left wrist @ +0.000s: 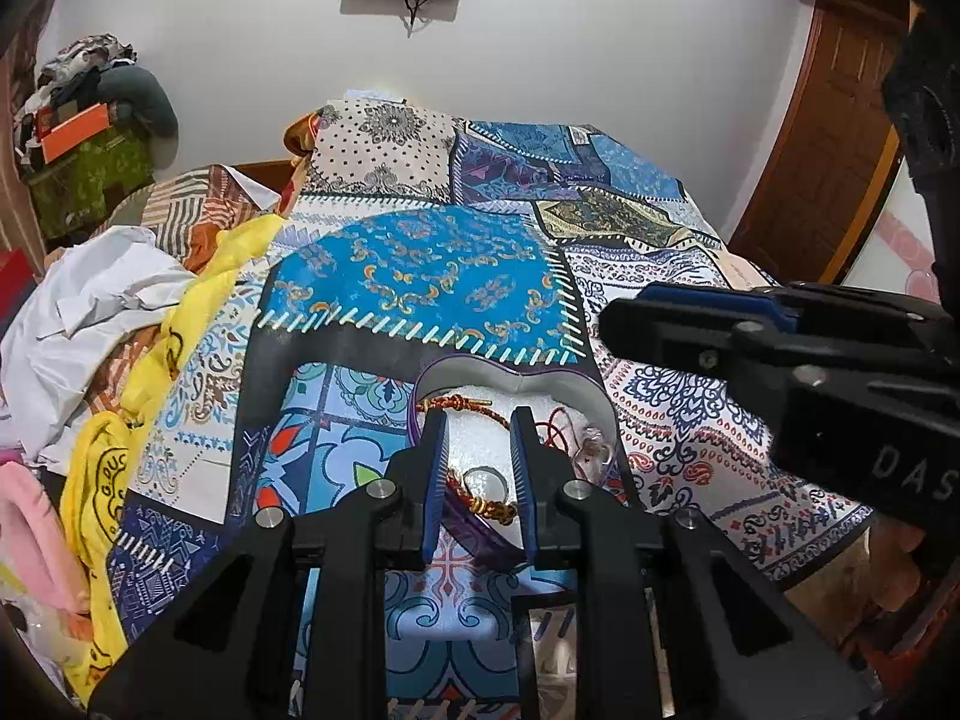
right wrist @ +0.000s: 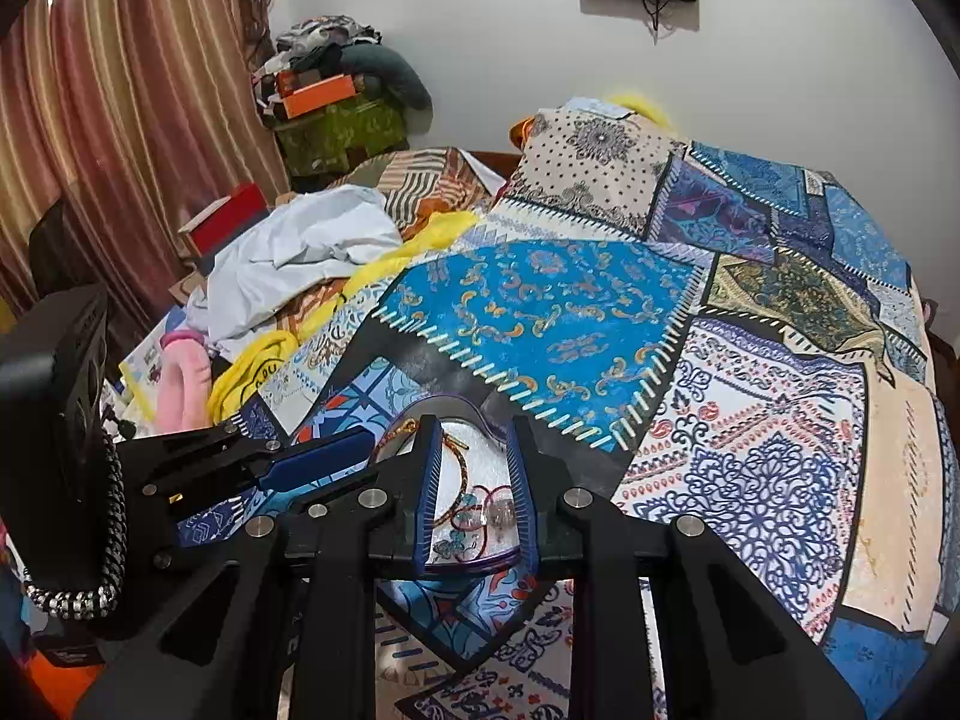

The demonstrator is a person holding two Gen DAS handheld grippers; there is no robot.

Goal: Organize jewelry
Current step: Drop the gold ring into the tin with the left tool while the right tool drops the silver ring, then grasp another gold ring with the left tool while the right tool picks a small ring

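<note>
Left wrist view: the heart box (left wrist: 564, 387) on the quilt (left wrist: 420, 276) holds a red bracelet (left wrist: 462, 405) and ring (left wrist: 483, 474). Only the right wrist view shows clear beads (right wrist: 501, 510). Left gripper (left wrist: 478, 438) and right gripper (right wrist: 472, 450) jaws are spread, holding nothing.

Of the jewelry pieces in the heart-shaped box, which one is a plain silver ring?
The silver ring, seen between the left hand-held gripper fingers in the heart-shaped box; the other pieces are braided cord bracelets.
</note>
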